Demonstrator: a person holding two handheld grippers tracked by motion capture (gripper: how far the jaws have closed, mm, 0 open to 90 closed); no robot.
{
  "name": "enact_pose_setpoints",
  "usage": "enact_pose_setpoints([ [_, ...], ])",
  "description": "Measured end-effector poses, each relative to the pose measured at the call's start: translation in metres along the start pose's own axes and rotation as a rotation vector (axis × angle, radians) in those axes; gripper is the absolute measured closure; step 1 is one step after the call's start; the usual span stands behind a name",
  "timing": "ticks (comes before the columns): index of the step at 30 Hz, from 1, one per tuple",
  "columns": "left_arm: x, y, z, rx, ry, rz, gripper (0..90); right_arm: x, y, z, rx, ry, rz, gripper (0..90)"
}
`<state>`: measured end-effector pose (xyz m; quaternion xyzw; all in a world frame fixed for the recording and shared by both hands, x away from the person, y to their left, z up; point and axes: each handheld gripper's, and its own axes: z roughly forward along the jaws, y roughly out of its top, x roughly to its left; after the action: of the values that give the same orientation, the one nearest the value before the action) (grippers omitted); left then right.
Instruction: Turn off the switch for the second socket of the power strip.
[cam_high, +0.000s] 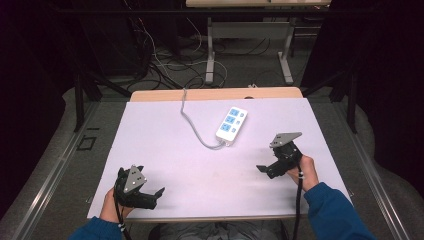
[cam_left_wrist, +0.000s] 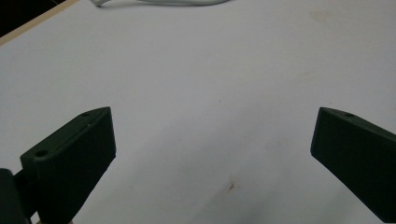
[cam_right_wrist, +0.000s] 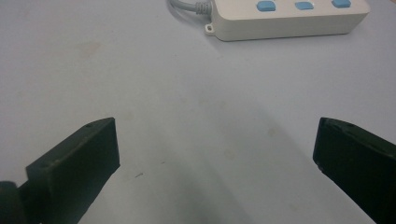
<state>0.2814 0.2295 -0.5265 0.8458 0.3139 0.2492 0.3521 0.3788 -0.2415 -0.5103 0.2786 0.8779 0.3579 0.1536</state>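
A white power strip (cam_high: 231, 123) with blue sockets lies on the white-covered table (cam_high: 165, 150), right of middle toward the back. Its grey cable (cam_high: 192, 125) curls left and runs off the far edge. My left gripper (cam_high: 150, 182) is held low at the front left, open, jaws wide apart over bare table (cam_left_wrist: 212, 135). My right gripper (cam_high: 267, 160) hovers at the right, a little in front of the strip, also open with nothing between its jaws (cam_right_wrist: 215, 144). In the right gripper view the strip (cam_right_wrist: 289, 16) lies just ahead, its cable (cam_right_wrist: 189, 7) leaving at the strip's left end.
A wooden table edge (cam_high: 215, 94) shows at the back. Beyond it are loose floor cables (cam_high: 165, 65) and the metal legs of another table (cam_high: 210, 55). A small brown stain (cam_left_wrist: 230, 186) marks the cover near the left gripper.
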Motion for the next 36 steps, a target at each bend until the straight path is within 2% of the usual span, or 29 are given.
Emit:
enact_pose_setpoints([
  [4,-0.001,0.000,0.000,-0.002,-0.006,-0.006,0.2,-0.003,0.004,0.008,-0.006,-0.003,-0.005,0.0],
  [5,-0.001,0.000,0.000,-0.008,-0.006,-0.005,0.2,-0.004,0.005,0.008,0.003,-0.015,-0.008,0.0],
  [10,-0.002,0.000,0.001,-0.006,-0.013,-0.007,0.2,-0.009,0.011,0.013,0.016,-0.008,0.009,0.0],
  [12,-0.002,0.000,0.001,-0.005,-0.012,-0.007,0.2,-0.011,0.013,0.015,0.006,0.000,0.016,0.0],
  [17,-0.001,0.000,0.001,0.001,-0.011,-0.007,0.2,-0.018,0.017,0.020,-0.006,-0.016,0.024,0.0],
  [18,-0.002,0.000,0.001,0.003,-0.009,-0.004,0.2,-0.021,0.019,0.022,0.005,-0.003,0.034,0.0],
  [22,-0.002,0.000,0.001,0.001,-0.013,-0.006,0.2,-0.028,0.022,0.026,-0.019,-0.003,0.065,0.0],
  [23,-0.001,0.000,0.001,0.003,-0.004,0.009,0.2,-0.030,0.022,0.027,-0.018,0.004,0.063,0.0],
  [26,-0.002,0.000,0.002,0.001,-0.018,0.003,0.2,-0.035,0.026,0.031,-0.017,-0.006,0.075,0.0],
  [29,-0.001,0.000,0.001,0.001,-0.013,0.007,0.2,-0.039,0.028,0.037,-0.010,0.002,0.088,0.0],
  [34,-0.001,0.000,0.002,0.001,-0.011,0.005,0.2,-0.042,0.034,0.042,0.007,0.004,0.071,0.0],
  [36,-0.001,0.000,0.002,0.000,-0.014,0.002,0.2,-0.043,0.036,0.044,-0.006,-0.006,0.087,0.0],
])
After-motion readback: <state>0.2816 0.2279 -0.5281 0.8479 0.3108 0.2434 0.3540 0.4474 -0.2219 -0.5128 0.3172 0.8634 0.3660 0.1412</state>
